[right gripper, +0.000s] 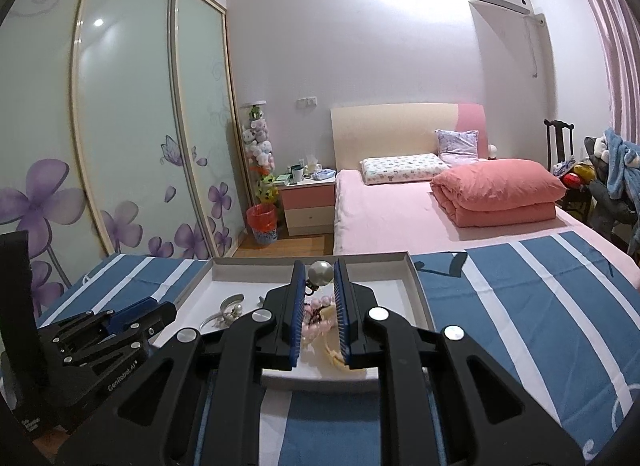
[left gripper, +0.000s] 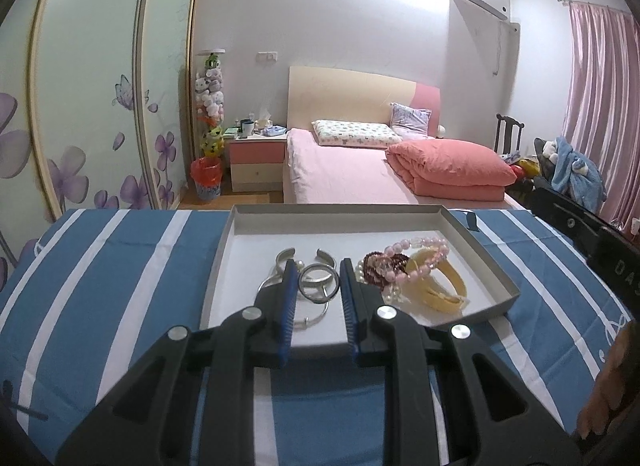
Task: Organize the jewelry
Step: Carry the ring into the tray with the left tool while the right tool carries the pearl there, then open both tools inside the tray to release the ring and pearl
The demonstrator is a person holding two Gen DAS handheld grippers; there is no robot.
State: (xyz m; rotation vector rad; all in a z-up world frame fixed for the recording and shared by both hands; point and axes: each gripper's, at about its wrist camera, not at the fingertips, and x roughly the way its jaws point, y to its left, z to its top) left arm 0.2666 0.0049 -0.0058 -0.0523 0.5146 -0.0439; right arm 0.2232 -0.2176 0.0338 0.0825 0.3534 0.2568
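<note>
A shallow grey box tray (left gripper: 482, 254) lies on the blue-striped cloth. It holds a silver cuff (left gripper: 286, 254), thin hoops (left gripper: 316, 316), a pink bead bracelet (left gripper: 416, 250), dark red beads (left gripper: 378, 266) and a yellow bangle (left gripper: 446, 286). My left gripper (left gripper: 319, 268) is over the tray's near half, shut on a silver ring (left gripper: 320, 286) held between its blue pads. My right gripper (right gripper: 319, 266) is above the same tray (right gripper: 420, 290), shut on a pearl earring (right gripper: 320, 273) whose pearl stands between the fingertips. The left gripper's body (right gripper: 120, 330) shows at lower left in the right wrist view.
The blue and white striped cloth (left gripper: 120, 266) covers the work surface. Behind it are a pink bed (left gripper: 340, 169) with a folded quilt (left gripper: 452, 169), a nightstand (left gripper: 256, 161) and sliding wardrobe doors (left gripper: 92, 85). A black box (right gripper: 16, 306) stands at the left. A hand (left gripper: 612, 378) shows at the right edge.
</note>
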